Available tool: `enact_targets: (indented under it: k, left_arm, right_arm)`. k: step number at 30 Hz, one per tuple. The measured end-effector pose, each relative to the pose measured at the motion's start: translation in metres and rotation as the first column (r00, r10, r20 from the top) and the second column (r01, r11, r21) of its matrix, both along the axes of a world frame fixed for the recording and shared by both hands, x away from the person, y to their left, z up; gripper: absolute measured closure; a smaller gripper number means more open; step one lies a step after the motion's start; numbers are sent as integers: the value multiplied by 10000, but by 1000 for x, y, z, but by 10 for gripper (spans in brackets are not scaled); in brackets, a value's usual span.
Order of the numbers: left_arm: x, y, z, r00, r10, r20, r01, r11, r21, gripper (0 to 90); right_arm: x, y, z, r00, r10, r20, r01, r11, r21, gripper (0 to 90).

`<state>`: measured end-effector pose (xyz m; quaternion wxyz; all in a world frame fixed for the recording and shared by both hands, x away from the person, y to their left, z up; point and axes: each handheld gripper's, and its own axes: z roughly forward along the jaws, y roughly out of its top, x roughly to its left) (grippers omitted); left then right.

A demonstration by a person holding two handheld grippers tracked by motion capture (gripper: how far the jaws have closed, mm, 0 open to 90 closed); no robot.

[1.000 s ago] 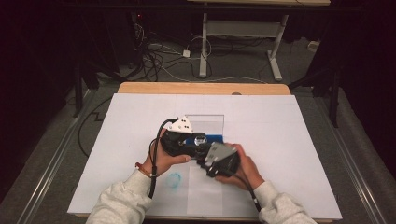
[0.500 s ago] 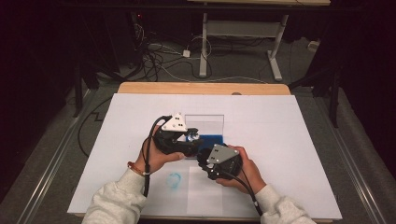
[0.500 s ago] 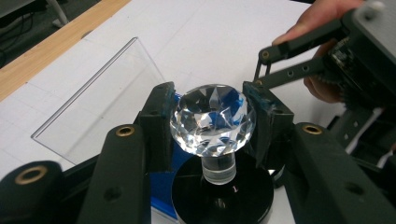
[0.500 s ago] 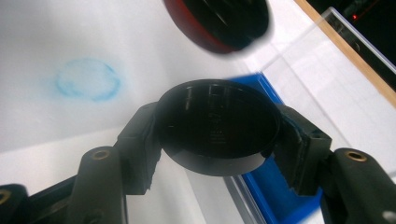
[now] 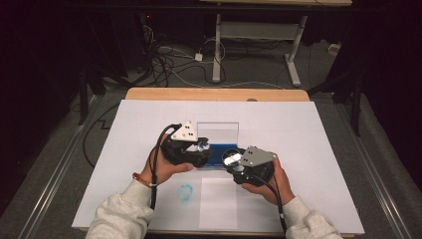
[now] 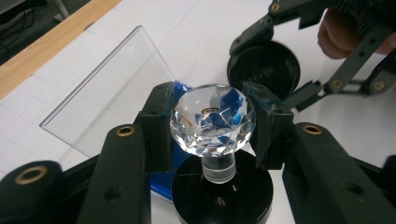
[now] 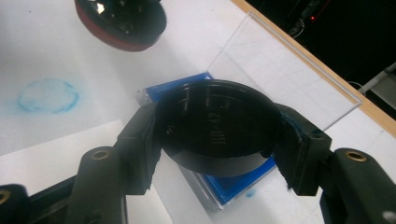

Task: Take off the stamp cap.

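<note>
Faceted crystal stamp [image 6: 212,119] | left fingers [image 6: 159,122] clamp it | right fingers [image 7: 140,140] grip round black cap [image 7: 215,125]

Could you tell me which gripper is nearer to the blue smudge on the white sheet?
Left. The left gripper, holding the crystal-topped stamp, is up and slightly right of the blue smudge; the right gripper, holding the black disc, is farther right.

The high view is bright only on the white bench [image 5: 308,149], and the room around it falls into deep darkness; the light seems to come from above. Shadows under the hands are soft and short. In the left gripper view, the crystal knob [image 6: 212,119] is sharp and gives small glints, while the near black parts at the bottom are a little blurred. In the right gripper view, the black disc [image 7: 217,126] carries faint reflections, and the blue ring mark [image 7: 46,95] looks soft.
</note>
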<state>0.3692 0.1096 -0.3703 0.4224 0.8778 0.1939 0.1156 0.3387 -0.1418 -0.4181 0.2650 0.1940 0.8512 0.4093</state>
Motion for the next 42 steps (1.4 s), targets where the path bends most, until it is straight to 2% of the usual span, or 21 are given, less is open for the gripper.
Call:
enact_targets:
  k: [7,15,23,25,34,42]
  left_arm:
    - [2,4,-3,9999,74,-70,-75,9999,-149,552]
    - [4,2,-7,9999,-116,-112,114,9997,-223,552]
    - [8,0,-10,10000,-5,-81,2,9994,-336,552]
    - [8,-2,-10,10000,-39,-73,37,9994,-331,552]
    - [10,-7,-10,9998,-178,-4,178,9994,-305,552]
    - [14,-10,-11,9998,-186,-27,184,9988,-449,552]
  right_arm:
    - [-4,-10,5,10000,-34,50,33,9997,230,390]
    - [-14,-25,6,9999,-146,45,145,9996,251,390]
    - [-26,-50,2,9977,-666,-86,668,9973,294,390]
    - [-30,-60,-1,9955,-928,-177,934,9951,328,390]
    - [-39,-84,-6,9869,-1584,-311,1593,9868,305,389]
    - [-48,-97,-13,9814,-1838,-561,1853,9824,218,390]
